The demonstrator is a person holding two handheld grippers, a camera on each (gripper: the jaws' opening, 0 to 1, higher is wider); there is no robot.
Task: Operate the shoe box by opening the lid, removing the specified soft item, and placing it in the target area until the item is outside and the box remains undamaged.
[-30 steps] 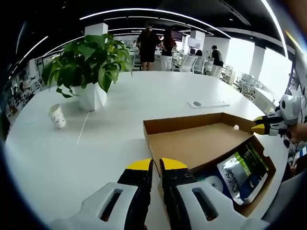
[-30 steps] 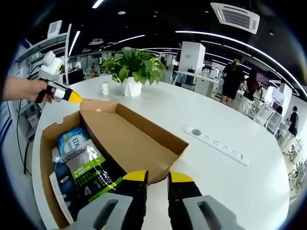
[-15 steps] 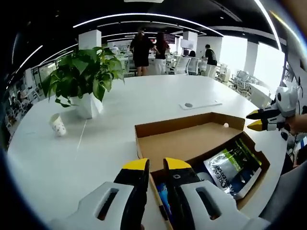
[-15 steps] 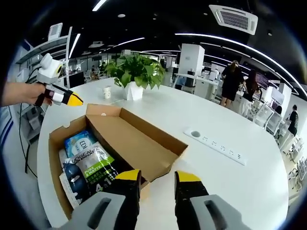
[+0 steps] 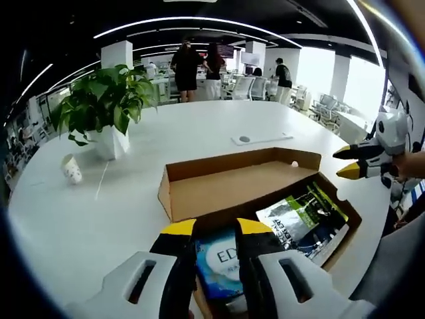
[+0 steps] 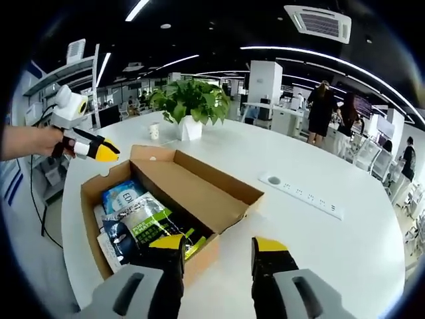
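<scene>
Shoe box lid open, soft packs inside, both grippers empty

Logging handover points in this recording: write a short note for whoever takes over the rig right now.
Left gripper: jaws slightly apart, holding nothing, hovering over the near end of the shoe box.
Right gripper: jaws open, empty, above the box's near wall.
Box sits on the white table, lid already swung open and lying flat beside the base.
Inside: a blue pack and a green-and-silver pouch on top of other packets.
Done: lid opened, box looks intact.
Left: grip the soft item, lift it out, set it on the table.
</scene>
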